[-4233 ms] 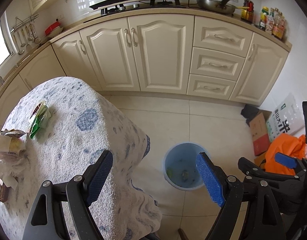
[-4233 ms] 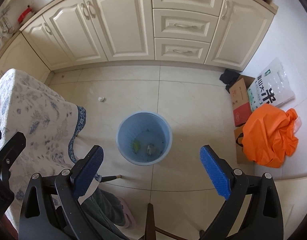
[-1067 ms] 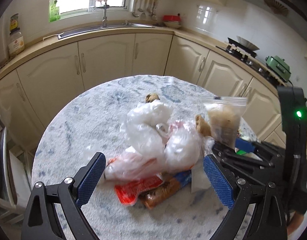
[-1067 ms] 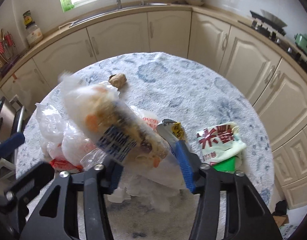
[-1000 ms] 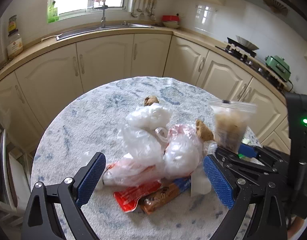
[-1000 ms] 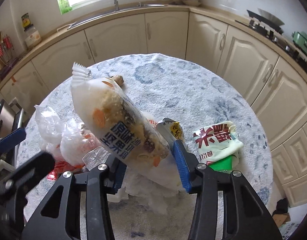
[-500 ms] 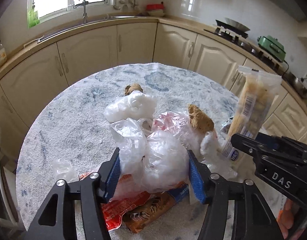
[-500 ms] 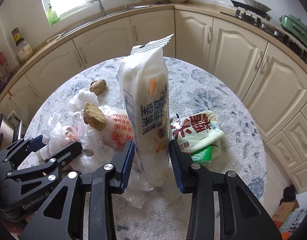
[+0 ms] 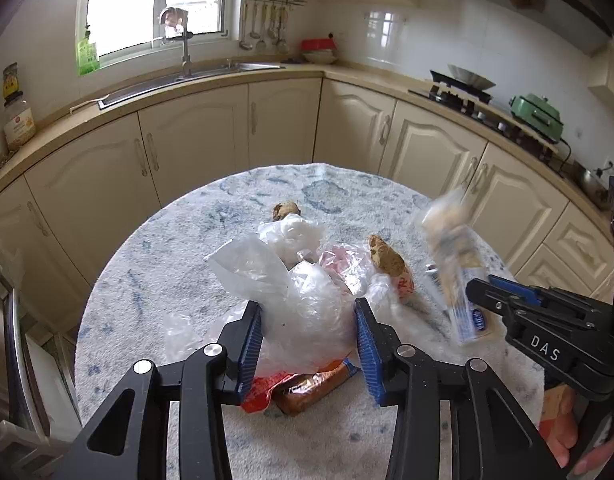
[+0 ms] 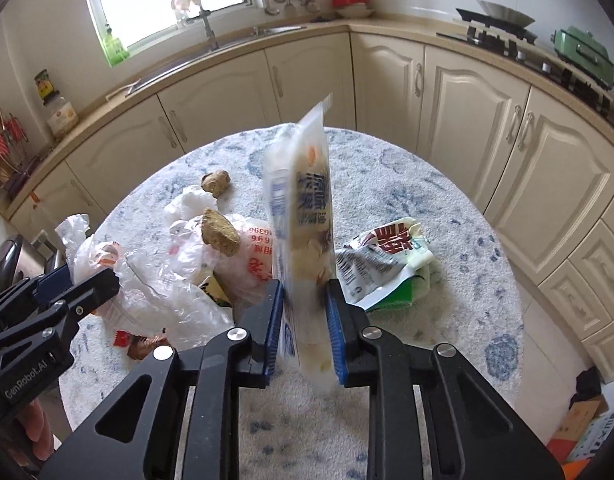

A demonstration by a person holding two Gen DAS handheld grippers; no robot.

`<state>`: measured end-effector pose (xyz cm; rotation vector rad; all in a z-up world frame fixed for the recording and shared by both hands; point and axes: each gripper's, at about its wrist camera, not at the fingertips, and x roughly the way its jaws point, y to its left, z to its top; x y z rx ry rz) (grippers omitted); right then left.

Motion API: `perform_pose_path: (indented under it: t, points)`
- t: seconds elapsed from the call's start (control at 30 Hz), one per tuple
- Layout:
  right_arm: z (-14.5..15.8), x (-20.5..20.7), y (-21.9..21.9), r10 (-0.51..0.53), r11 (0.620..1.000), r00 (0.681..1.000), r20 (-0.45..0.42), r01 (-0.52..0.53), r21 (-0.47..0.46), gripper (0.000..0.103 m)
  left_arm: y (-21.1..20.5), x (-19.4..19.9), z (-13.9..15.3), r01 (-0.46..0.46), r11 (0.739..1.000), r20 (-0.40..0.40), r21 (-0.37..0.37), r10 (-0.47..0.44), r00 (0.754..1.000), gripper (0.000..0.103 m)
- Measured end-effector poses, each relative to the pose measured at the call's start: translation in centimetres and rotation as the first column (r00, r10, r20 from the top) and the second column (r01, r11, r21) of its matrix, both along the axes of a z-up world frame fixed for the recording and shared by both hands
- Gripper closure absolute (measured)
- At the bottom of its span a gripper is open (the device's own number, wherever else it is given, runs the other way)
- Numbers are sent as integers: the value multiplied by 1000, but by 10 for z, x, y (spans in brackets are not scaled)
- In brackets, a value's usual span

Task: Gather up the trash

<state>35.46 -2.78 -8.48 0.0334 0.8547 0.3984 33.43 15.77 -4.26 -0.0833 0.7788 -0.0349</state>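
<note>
Tongs first: the left tongs (image 9: 309,342) are closing around a crumpled clear plastic bag (image 9: 303,308), blue pads against its two sides, the bag bulging up between them above the tabletop (image 9: 155,280). The right tongs (image 10: 304,322) are clamped tight on a long white snack packet (image 10: 307,216), which stands nearly upright between the pads, its sealed top edge pointing up and its lower end hanging just below them; it looks blurred in both views.

Just under the clear bag lie a red wrapper (image 9: 263,392) and a brown-filled snack wrapper (image 9: 311,386), touching each other. Beyond the bag sits a heap of more white plastic (image 9: 295,234), with a reddish-printed bag (image 10: 247,264) beside it and a brown lump (image 9: 387,258) resting on top. A second brown lump (image 9: 285,210) lies alone further back on the cloth. To the right of the snack packet, a white and green packet with red characters (image 10: 391,252) lies flat, near but apart from the heap.

Behind the round tabletop run cream cabinets (image 9: 195,148), the sink (image 9: 195,76) under the window and a green cooker (image 9: 537,110) on the right.
</note>
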Motion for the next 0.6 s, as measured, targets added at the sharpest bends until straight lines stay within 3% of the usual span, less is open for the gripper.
perform_pose_path:
  t: [0.17, 0.33, 0.37, 0.4, 0.43, 0.47, 0.5, 0.53, 0.57, 0.6]
  points:
    - [11, -23, -1, 13, 1000, 999, 30, -13, -18, 91, 5, -36, 13, 0, 1000, 33, -5, 0, 999, 69]
    - [3, -36, -8, 19, 999, 1000, -7, -20, -46, 89, 13, -95, 13, 73, 996, 35, -51, -72, 997, 69]
    - [0, -35, -9, 8, 998, 1000, -16, -9, -57, 83, 15, -105, 12, 84, 995, 35, -51, -82, 996, 69]
    - [-4, -33, -11, -1, 998, 1000, -29, -1, -65, 69, 18, -116, 10, 87, 995, 29, -52, -86, 996, 67]
    - [-9, -29, -11, -10, 997, 999, -50, 7, -72, 59, 21, -126, 7, 88, 995, 17, -55, -87, 996, 64]
    - [-13, -26, -12, -15, 997, 998, -60, 11, -72, 45, 24, -133, 6, 92, 994, 12, -66, -91, 996, 54]
    - [-16, -23, -12, -21, 997, 998, -64, 16, -78, 41, 28, -142, 5, 82, 994, 11, -66, -81, 997, 46]
    - [-20, -19, -11, -33, 995, 997, -69, 27, -100, 41, 30, -147, 4, 64, 996, 14, -58, -64, 998, 25]
    - [-23, -15, -9, -41, 993, 996, -74, 32, -117, 41, 32, -152, 3, 43, 998, 18, -48, -42, 999, 13]
    - [-27, -9, -6, -41, 991, 996, -81, 31, -128, 40, 35, -158, 3, 18, 999, 22, -46, -17, 1000, 13]
